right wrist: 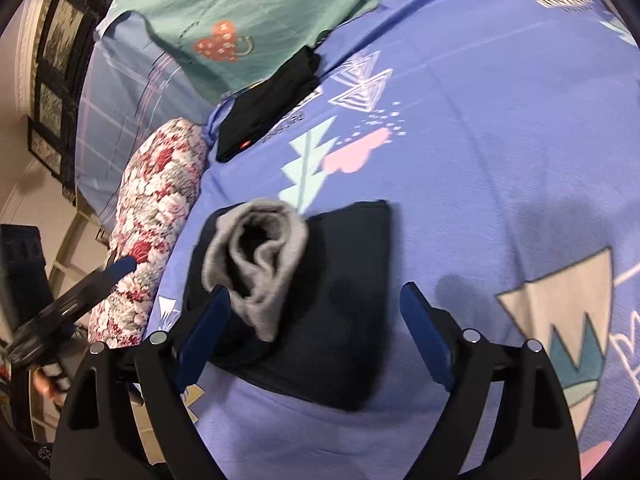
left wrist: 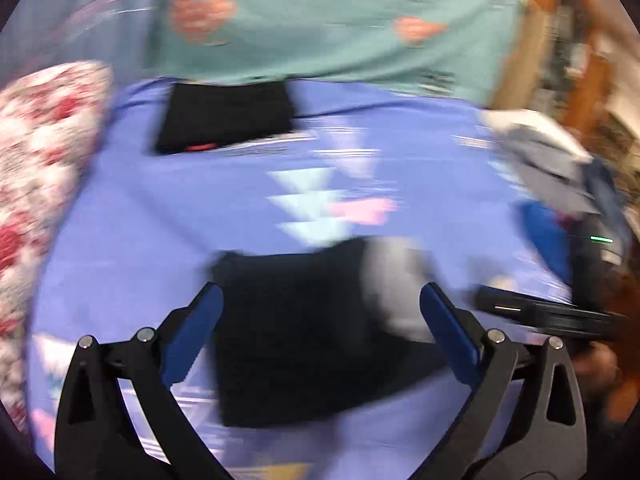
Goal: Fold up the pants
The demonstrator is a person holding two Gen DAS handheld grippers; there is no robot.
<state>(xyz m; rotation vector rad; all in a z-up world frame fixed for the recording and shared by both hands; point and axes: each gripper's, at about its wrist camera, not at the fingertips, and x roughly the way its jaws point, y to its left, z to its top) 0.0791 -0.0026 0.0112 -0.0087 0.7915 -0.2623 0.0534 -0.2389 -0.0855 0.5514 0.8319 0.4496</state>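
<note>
Between the wide-open, empty jaws of the right gripper point(right wrist: 314, 308) the folded black pants point(right wrist: 320, 304) are seen on the blue bedsheet point(right wrist: 500, 140) — a compact dark rectangle, grey lining point(right wrist: 256, 256) bunched on top. The left gripper point(left wrist: 320, 304) is likewise spread and empty — the bundle lies just ahead. Which gripper is nearer cannot be told; the left view is blurred.

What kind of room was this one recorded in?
Most likely a bedroom: the black folded pants lie on a bed's blue patterned sheet, beside a floral bolster pillow and a green heart-print cover.
</note>
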